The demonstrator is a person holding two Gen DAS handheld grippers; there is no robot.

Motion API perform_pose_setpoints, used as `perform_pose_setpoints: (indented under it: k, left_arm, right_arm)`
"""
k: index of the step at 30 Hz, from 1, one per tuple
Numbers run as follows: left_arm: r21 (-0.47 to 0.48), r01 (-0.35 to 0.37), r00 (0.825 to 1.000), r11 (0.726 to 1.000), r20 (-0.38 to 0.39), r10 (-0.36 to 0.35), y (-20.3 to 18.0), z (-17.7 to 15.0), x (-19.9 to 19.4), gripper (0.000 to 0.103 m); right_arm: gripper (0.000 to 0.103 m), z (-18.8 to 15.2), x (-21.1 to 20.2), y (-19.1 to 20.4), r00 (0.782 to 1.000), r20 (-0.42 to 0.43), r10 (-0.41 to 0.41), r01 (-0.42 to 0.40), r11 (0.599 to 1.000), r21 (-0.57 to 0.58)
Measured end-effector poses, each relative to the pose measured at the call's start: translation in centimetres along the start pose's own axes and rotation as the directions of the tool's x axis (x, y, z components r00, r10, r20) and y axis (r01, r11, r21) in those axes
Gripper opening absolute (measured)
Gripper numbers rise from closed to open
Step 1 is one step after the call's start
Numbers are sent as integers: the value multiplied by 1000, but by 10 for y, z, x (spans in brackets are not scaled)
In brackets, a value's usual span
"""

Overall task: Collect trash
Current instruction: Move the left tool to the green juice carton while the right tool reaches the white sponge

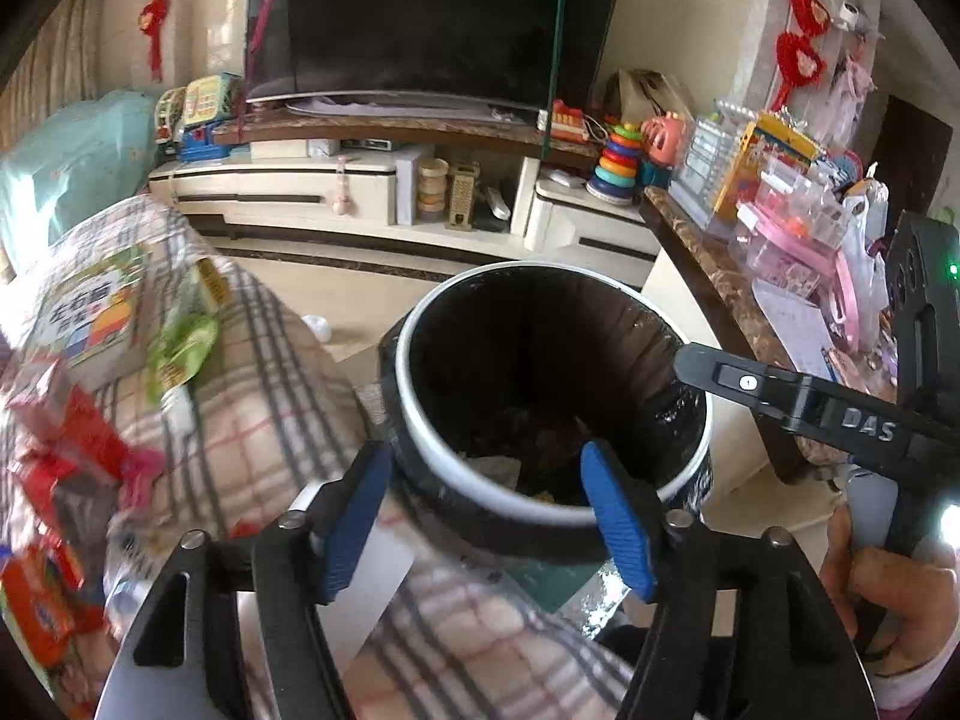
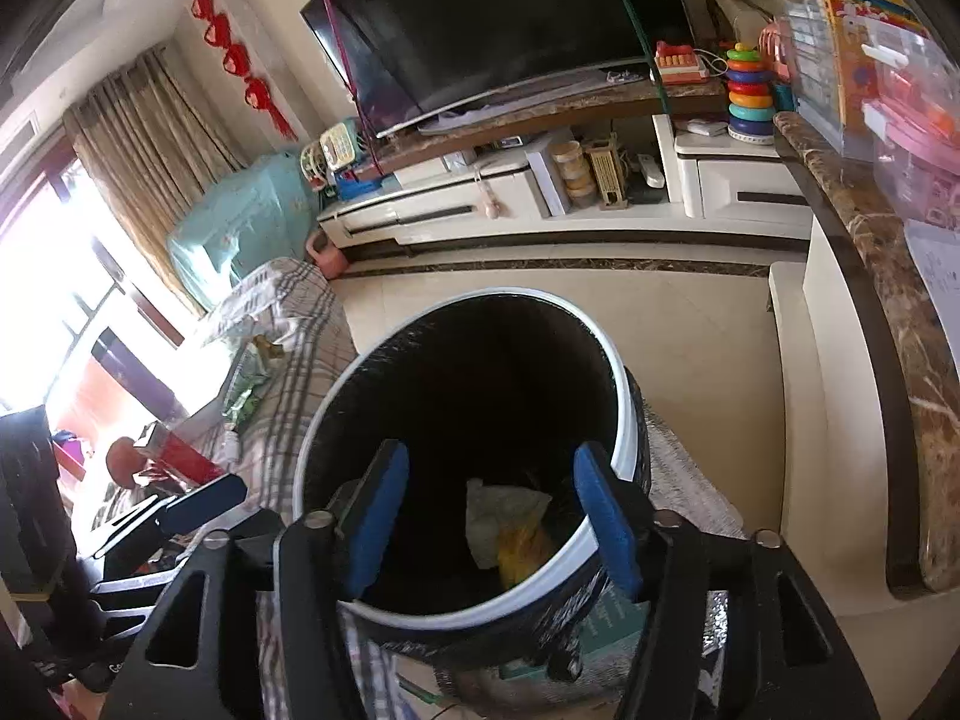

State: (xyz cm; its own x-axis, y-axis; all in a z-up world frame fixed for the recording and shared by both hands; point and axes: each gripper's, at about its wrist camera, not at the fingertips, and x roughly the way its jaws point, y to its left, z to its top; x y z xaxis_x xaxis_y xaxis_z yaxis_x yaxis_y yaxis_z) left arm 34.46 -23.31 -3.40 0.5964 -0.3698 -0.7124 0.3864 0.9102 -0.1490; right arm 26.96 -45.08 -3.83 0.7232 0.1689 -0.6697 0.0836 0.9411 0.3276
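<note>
Both sets of jaws, on the left gripper [image 1: 489, 516] and right gripper [image 2: 492, 516], are standing wide and empty. Just beyond them, crumpled trash [image 2: 510, 525] is lying inside the bin [image 2: 624, 420]: light, soft, crushable, probably best pinched by a fold.

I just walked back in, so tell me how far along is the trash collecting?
Done: crumpled paper and a yellow wrapper already lie in the trash bin. In hand: nothing; the left hand-held gripper and right hand-held gripper both stand open and empty at the bin's rim. Left: wrappers and packets still litter the plaid cloth beside the bin.
</note>
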Motion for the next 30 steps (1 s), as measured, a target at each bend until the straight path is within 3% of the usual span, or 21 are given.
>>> perform_pose_setpoints:
  k: [4,17,30]
  left_arm:
    - [-31,4,999,999,35,-3,5,-21,-24,69]
    - [-104,-53,996,993,64,59,30,-93,-94,69]
    - [-193,-111,991,975,54,123,61,-116,-130,69]
  right_arm:
    - [87,-10,-13,8,999,26,23,-24,1000,11]
    - [90,-63,-33,46,997,18,73,-73,997,25]
    - [90,-96,-26,89,992,-31,126,-126,992,-1]
